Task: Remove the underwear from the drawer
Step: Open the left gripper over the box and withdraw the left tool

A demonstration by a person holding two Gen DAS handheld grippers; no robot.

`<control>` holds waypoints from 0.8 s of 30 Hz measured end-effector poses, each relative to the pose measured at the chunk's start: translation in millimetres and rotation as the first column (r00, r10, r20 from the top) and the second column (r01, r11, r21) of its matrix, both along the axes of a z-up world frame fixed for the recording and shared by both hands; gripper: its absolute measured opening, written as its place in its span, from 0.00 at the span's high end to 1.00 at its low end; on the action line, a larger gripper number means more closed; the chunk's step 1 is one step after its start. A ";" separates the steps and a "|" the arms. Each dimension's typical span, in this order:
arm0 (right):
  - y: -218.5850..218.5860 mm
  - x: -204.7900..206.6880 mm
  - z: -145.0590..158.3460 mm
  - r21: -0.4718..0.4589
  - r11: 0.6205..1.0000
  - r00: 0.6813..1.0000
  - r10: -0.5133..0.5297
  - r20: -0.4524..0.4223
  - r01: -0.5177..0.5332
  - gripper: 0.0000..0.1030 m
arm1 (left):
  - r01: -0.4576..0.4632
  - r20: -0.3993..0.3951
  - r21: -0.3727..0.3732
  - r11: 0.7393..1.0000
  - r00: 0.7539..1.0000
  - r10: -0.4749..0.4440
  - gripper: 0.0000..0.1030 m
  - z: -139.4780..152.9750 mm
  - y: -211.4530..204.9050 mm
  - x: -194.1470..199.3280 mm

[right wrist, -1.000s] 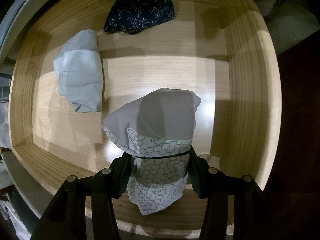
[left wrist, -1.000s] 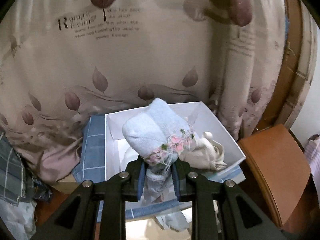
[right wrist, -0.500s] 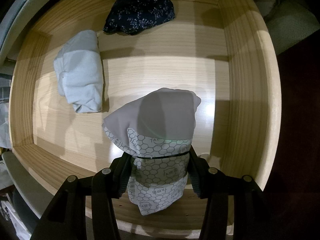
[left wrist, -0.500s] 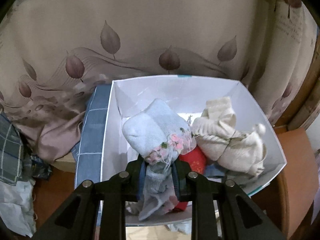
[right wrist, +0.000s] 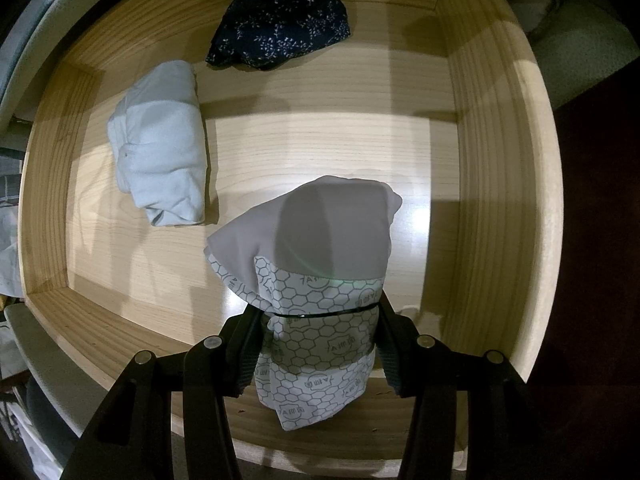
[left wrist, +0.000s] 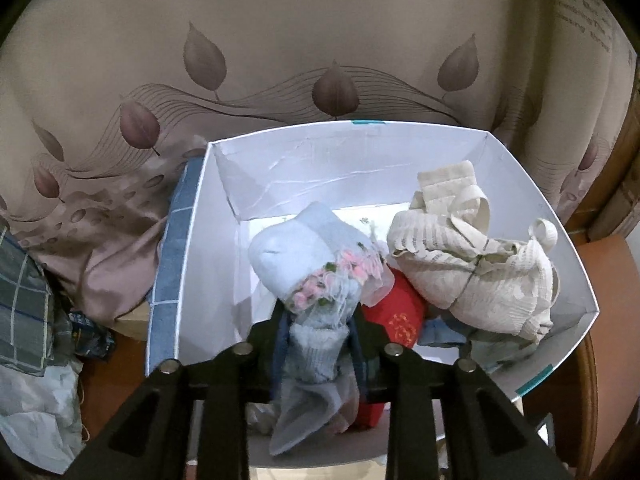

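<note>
**Over the drawer and the box: two bundles held**

In the wooden drawer (right wrist: 500, 184), right wrist view: the right gripper (right wrist: 316, 344) has its fingers (right wrist: 244, 348) closed on a rolled grey underwear bundle (right wrist: 316, 280) printed with a hexagon pattern and bound by a thin dark band. The bundle stands between the fingers, above the drawer floor near the front wall.
- Pale blue folded underwear (right wrist: 160, 148): lying on the drawer floor, left side, apart from the held bundle.
- Dark navy floral underwear (right wrist: 280, 24): lying at the back wall, just beyond the pale blue piece.

Over the white box (left wrist: 200, 264), left wrist view: the left gripper (left wrist: 318, 332) has its fingers clamped on a light blue bundle (left wrist: 296, 252) trimmed with pink flowers and gauzy lace, held above the box interior.
- Cream lace garment (left wrist: 472, 264): resting in the right half of the box.
- Red item (left wrist: 400, 312): in the box, between the blue bundle and the cream garment.
- Leaf-print curtain (left wrist: 280, 60): hanging behind the box.
</note>
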State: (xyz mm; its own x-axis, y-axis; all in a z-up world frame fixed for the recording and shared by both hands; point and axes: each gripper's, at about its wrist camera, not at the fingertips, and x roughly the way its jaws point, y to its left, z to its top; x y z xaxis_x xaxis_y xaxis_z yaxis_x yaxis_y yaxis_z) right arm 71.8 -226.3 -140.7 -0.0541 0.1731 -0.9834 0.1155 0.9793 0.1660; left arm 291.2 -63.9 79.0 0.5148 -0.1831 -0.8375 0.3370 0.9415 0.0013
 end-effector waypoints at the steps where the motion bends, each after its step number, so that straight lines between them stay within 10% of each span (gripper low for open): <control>1: 0.2 0.1 -0.1 0.000 1.000 1.000 0.000 0.000 0.000 0.54 | 0.000 -0.007 -0.001 1.000 1.000 0.000 0.65 -0.2 -0.4 0.2; 24: 1.3 1.8 -0.4 0.001 1.000 1.000 -0.001 0.000 0.001 0.54 | 0.072 0.045 -0.017 0.997 0.996 -0.072 0.45 53.8 16.8 -47.2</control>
State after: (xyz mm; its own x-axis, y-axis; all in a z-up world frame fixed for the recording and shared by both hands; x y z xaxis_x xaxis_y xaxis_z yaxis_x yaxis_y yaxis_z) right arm 73.6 -225.1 -141.1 -0.0540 0.1737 -0.9833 0.1165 0.9791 0.1666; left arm 244.0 -47.1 132.8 0.5363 -0.2365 -0.8102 0.4039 0.9148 0.0003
